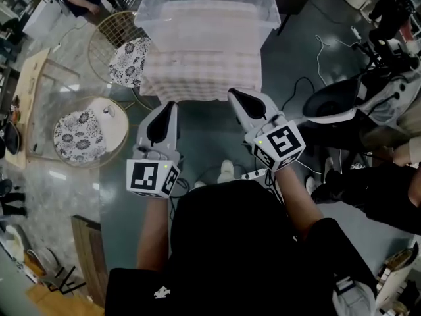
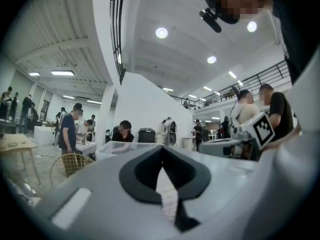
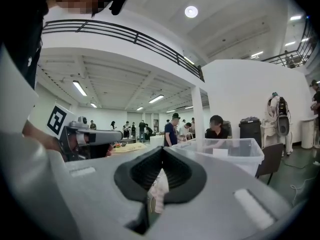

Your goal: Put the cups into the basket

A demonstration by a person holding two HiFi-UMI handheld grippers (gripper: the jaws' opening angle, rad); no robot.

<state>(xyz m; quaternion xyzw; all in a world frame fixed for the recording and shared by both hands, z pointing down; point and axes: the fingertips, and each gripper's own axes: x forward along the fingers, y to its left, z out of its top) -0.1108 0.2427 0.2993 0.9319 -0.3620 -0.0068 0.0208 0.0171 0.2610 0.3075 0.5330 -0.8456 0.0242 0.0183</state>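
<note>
No cup shows in any view. A clear plastic bin [image 1: 207, 5] stands on a table under a checked cloth [image 1: 200, 71] straight ahead. My left gripper [image 1: 172, 104] is held level just short of the cloth's near edge, its jaws shut with nothing between them. To its right, my right gripper [image 1: 231, 92] is also shut and empty, its tip almost at the cloth. In the left gripper view the jaws [image 2: 161, 148] meet at the tip, with the bin [image 2: 112, 148] beyond them. The right gripper view shows its closed jaws [image 3: 162, 149] and the bin [image 3: 225, 151] to the right.
Two gold wire stools with floral cushions [image 1: 128, 58] [image 1: 82, 137] stand to the left, beside a wooden table [image 1: 29, 104]. A black-and-white chair [image 1: 332, 104] and cables lie on the floor to the right. Several people stand in the hall behind.
</note>
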